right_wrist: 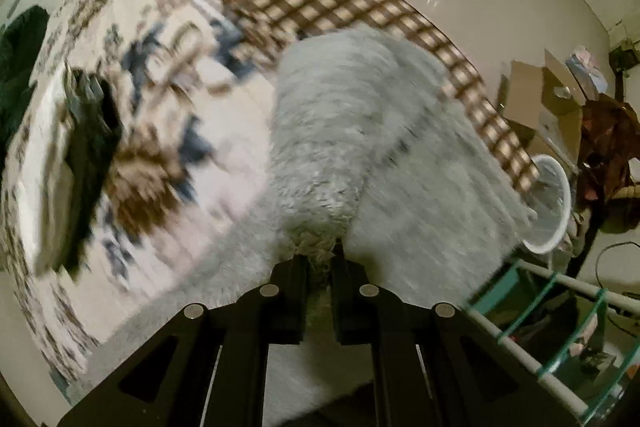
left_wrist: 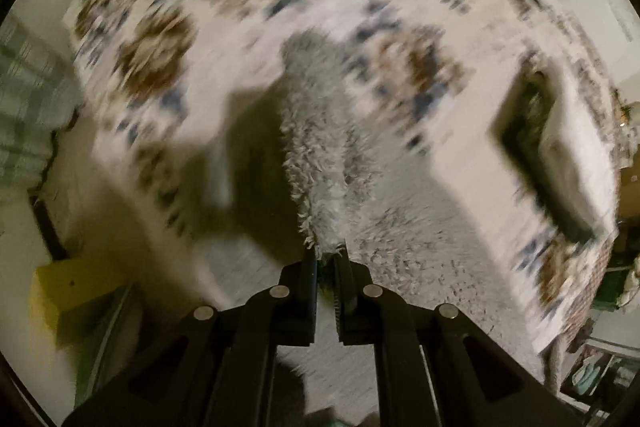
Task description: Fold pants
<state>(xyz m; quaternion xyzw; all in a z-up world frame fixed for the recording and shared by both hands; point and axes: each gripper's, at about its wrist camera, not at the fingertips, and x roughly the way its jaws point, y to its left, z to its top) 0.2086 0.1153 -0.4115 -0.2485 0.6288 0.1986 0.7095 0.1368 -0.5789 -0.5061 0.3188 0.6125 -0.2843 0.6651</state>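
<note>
Patterned bedspread (left_wrist: 224, 39) under you, frames blurred. Your left gripper (left_wrist: 326, 259) and right gripper (right_wrist: 320, 255) are each clenched on a fluffy grey edge of the pants (right_wrist: 344, 115), lifted off the bed. Risk: shallow pinches; fleece may slip, skewing the fold.

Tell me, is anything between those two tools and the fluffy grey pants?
No. The left tool and the right tool are each shut directly on the fluffy grey pants, with nothing visible in between.
</note>
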